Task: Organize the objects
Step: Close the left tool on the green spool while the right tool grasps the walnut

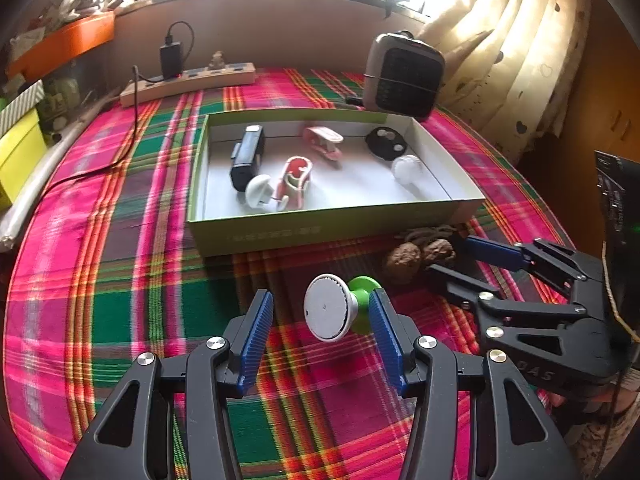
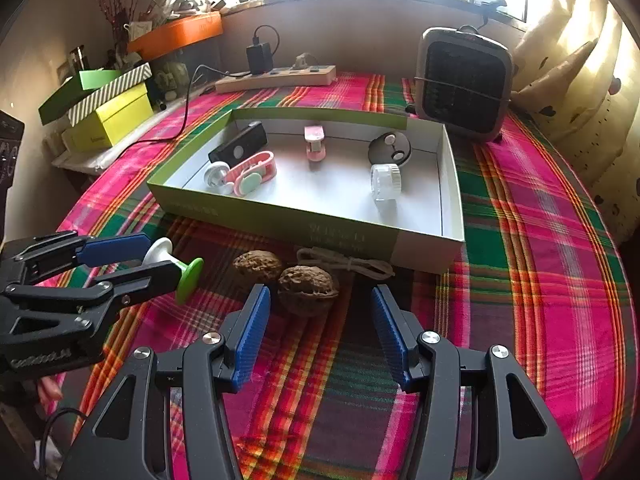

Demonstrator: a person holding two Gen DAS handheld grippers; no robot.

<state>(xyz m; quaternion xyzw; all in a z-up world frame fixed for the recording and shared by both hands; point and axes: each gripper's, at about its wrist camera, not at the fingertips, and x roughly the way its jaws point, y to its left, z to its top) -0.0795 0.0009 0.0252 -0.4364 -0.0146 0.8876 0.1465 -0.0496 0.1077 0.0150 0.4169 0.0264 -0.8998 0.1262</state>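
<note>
My left gripper (image 1: 320, 332) is open with a white-and-green spool-shaped holder (image 1: 334, 306) between its fingers, leaning against the right finger; whether the holder rests on the cloth I cannot tell. The same holder (image 2: 176, 266) shows in the right wrist view between the left gripper's fingers. My right gripper (image 2: 318, 334) is open and empty, just in front of two walnuts (image 2: 296, 280). The green-walled box (image 1: 280, 236) holds a black device (image 1: 248, 156), red and pink clips (image 1: 296, 180), a white knob (image 1: 260, 192), a black disc (image 1: 386, 144) and a clear cap (image 1: 408, 168).
A small grey heater (image 2: 464, 84) stands behind the box at the right. A power strip (image 2: 276, 76) with a charger lies at the back. A coiled cord (image 2: 348, 264) lies by the walnuts. Yellow and green boxes (image 2: 112, 116) sit at the left. Plaid cloth covers the table.
</note>
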